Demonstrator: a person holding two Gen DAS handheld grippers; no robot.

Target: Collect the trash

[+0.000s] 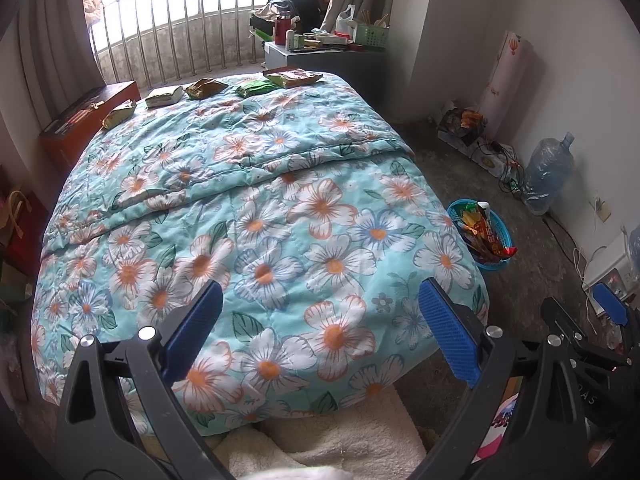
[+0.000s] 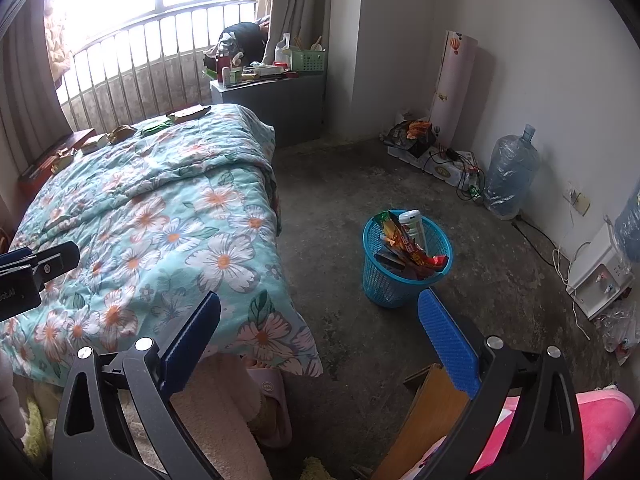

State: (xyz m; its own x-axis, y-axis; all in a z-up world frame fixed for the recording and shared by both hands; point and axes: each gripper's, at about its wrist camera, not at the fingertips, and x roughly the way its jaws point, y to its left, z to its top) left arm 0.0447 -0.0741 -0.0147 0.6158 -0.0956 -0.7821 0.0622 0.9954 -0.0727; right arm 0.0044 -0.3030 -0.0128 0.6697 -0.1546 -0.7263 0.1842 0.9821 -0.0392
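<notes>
Several snack wrappers lie in a row at the far end of the floral bed [image 1: 256, 208]: a yellow one [image 1: 118, 114], a pale one [image 1: 163, 96], a gold one [image 1: 204, 88], a green one [image 1: 254, 89] and a brown one [image 1: 294, 77]. A blue mesh trash basket [image 2: 404, 260] stands on the floor right of the bed, holding wrappers and a white bottle; it also shows in the left wrist view [image 1: 480, 236]. My left gripper [image 1: 320, 328] is open and empty over the bed's near end. My right gripper [image 2: 320, 332] is open and empty over the floor near the basket.
A grey nightstand [image 2: 280, 100] cluttered with bottles stands beyond the bed. A water jug [image 2: 512, 172], cables and boxes line the right wall. A red-brown box [image 1: 88, 116] sits left of the bed. A wooden board [image 2: 424, 420] and a slipper [image 2: 272, 400] lie near my right gripper.
</notes>
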